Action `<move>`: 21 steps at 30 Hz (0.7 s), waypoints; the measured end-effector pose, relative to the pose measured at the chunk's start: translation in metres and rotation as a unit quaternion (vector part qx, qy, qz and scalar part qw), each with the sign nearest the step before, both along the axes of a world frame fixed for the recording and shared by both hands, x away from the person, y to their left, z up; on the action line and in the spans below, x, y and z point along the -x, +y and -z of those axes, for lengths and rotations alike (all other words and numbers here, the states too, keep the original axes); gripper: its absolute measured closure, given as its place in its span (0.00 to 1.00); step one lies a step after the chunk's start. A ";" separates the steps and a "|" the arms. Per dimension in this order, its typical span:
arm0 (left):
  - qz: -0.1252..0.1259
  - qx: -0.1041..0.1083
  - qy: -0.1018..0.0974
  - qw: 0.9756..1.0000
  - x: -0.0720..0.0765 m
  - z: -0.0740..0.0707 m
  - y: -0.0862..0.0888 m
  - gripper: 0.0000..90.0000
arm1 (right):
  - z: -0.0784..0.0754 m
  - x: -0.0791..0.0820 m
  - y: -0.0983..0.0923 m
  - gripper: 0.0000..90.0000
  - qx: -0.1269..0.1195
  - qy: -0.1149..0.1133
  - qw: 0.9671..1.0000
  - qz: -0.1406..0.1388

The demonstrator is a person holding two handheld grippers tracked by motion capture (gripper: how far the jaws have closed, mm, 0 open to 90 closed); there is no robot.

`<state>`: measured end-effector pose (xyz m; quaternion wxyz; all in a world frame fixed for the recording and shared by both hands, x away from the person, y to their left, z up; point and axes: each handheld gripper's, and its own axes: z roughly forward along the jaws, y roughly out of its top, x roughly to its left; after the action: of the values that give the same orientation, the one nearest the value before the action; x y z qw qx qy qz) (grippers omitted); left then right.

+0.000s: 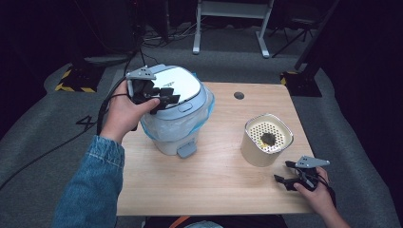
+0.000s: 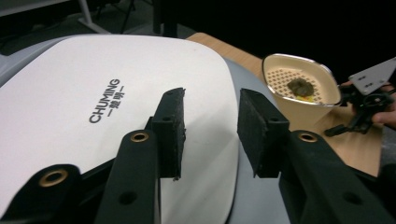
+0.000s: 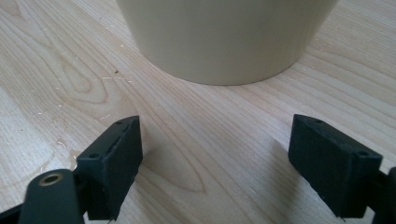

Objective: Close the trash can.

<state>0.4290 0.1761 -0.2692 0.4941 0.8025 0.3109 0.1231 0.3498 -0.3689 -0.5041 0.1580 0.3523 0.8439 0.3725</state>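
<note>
High view: a wooden table (image 1: 209, 190) carries a lidded bin (image 1: 178, 111) lined with a plastic bag at left and a cream container (image 1: 265, 140) with a perforated insert at right. The left gripper (image 1: 164, 97) rests over the bin's white lid (image 1: 178, 83). The right gripper (image 1: 289, 176) lies near the container's base.

Left gripper view: jaws parted, gripping nothing, above the lid (marked CHUMING). The container (image 2: 303, 91) holds a dark lump (image 2: 301, 85).

Right gripper view: jaws spread wide just over the table (image 3: 196, 135), the container (image 3: 224, 37) beyond them, untouched.
</note>
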 end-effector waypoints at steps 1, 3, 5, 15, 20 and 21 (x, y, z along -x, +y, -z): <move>-0.010 -0.013 -0.008 1.000 -0.002 0.001 -0.002 0.70 | 0.000 0.000 0.000 0.20 0.000 0.000 1.000 0.000; -0.017 -0.016 -0.009 1.000 -0.003 0.001 -0.003 0.72 | 0.000 0.000 0.000 0.20 0.000 0.000 1.000 0.000; -0.023 -0.021 -0.018 0.999 -0.004 0.002 -0.005 0.78 | 0.000 0.000 0.000 0.20 0.000 0.000 1.000 0.000; -0.031 -0.020 -0.025 0.999 -0.008 0.005 -0.009 0.99 | 0.000 0.000 0.000 0.20 0.000 0.000 1.000 -0.001; -0.037 -0.031 -0.027 0.998 -0.006 0.004 -0.012 1.00 | 0.000 0.000 0.000 0.20 0.000 0.000 1.000 -0.001; -0.037 -0.036 -0.027 0.998 -0.006 0.003 -0.012 1.00 | 0.000 0.000 0.000 0.20 0.000 0.000 1.000 -0.001</move>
<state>0.4350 0.1637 -0.2725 0.4684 0.8039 0.3223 0.1743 0.3496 -0.3688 -0.5041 0.1573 0.3518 0.8442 0.3727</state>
